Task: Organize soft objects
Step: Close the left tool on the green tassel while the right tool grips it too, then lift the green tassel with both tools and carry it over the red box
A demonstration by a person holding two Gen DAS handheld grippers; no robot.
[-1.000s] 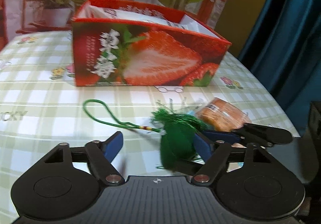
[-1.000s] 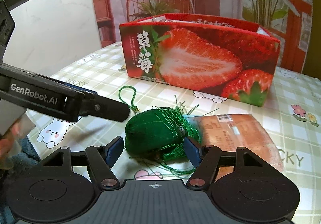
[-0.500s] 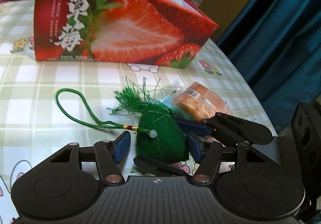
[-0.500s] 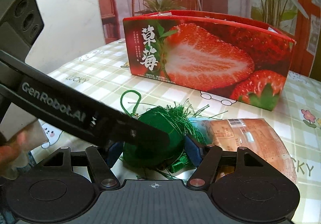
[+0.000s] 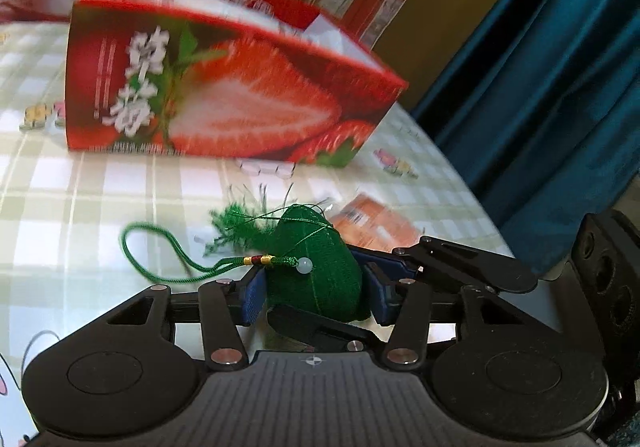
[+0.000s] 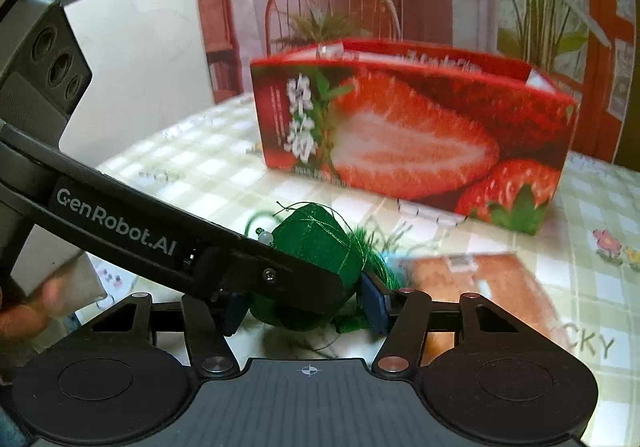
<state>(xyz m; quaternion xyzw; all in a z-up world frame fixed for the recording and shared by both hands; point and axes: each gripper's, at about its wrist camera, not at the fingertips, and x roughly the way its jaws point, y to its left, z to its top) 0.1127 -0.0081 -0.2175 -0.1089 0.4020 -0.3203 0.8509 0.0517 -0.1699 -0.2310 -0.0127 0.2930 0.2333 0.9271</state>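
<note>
Item 1: green stuffed sachet [image 5: 316, 267], cone-shaped, wound with thin green thread, sitting low over the counter [image 5: 80, 207] between the blue pads of both my tools. My left tool [image 5: 316, 297] has its jaws closing, pads touching the sachet on either side, so it is pinching it. My right tool [image 6: 304, 303] comes in from the other side, jaws also closing on the same sachet; its right pad [image 6: 374, 303] lies against the green fabric, while its left pad is hidden behind the arm of my left tool, which crosses the right wrist view bearing the lettering "GenRobot.AI". Item 2: green cord loop [image 5: 148, 251] with a pale bead [image 5: 305, 265] and red-and-gold wrapping, trailing from the sachet to the left in the left wrist view. Item 3: green tassel [image 5: 236, 227], frayed, just behind the sachet. Item 4: orange packet [image 6: 480, 287], flat on the counter, just beside the sachet. Item 5: red strawberry box [image 6: 400, 143], open-topped, standing farther back, well apart from the sachet. Counter covering: pale green and white check with small flower prints.
</note>
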